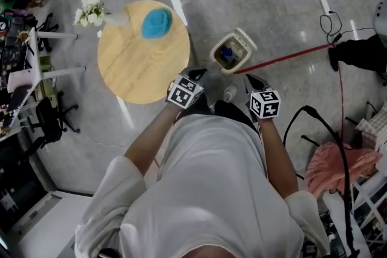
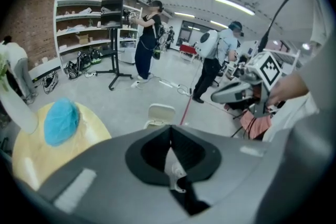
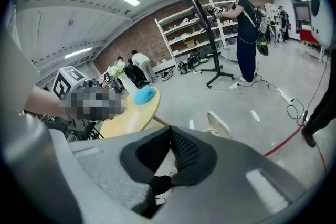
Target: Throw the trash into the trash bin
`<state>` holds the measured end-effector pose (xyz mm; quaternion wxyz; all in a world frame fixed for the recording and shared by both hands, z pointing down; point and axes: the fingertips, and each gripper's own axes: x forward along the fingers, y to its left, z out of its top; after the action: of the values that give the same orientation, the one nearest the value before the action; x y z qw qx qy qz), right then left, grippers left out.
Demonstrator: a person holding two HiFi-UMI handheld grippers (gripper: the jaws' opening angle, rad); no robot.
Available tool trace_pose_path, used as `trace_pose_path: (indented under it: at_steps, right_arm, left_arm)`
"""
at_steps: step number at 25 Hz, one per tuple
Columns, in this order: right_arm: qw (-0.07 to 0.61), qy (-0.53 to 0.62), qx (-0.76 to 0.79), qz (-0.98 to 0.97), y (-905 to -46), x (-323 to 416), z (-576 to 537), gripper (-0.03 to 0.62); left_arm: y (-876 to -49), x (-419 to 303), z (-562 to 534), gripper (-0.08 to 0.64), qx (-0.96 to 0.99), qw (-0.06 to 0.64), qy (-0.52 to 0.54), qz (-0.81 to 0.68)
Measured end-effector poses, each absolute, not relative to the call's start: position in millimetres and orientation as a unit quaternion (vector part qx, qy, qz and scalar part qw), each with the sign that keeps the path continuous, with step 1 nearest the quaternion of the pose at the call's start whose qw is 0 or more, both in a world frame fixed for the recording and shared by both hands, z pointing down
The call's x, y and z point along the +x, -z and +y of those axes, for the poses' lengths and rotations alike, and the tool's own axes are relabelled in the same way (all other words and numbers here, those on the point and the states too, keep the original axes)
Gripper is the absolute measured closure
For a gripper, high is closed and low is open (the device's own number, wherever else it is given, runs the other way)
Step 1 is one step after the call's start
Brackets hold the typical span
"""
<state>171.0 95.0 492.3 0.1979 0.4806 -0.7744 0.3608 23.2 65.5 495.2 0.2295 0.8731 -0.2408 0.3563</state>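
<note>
Left gripper [image 1: 196,74] — jaws pressed together, nothing between. Right gripper [image 1: 254,81] likewise closed, empty. Blue crumpled trash [image 1: 156,23] lies on round wooden table [image 1: 139,66], at 1 o'clock of tabletop. Trash bin [image 1: 245,39] stands on floor at table's 3 o'clock — at 12 o'clock from grippers, something blue inside.
</note>
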Motion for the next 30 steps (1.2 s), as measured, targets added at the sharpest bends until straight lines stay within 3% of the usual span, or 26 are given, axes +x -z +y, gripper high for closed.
trace_pose_path:
  at_steps: [30]
  right_arm:
    - [0.219,-0.344,0.482,-0.775,-468,101,32,0.592]
  left_arm:
    - [-488,-113,-42,0.545,0.847,0.234,-0.357,-0.317]
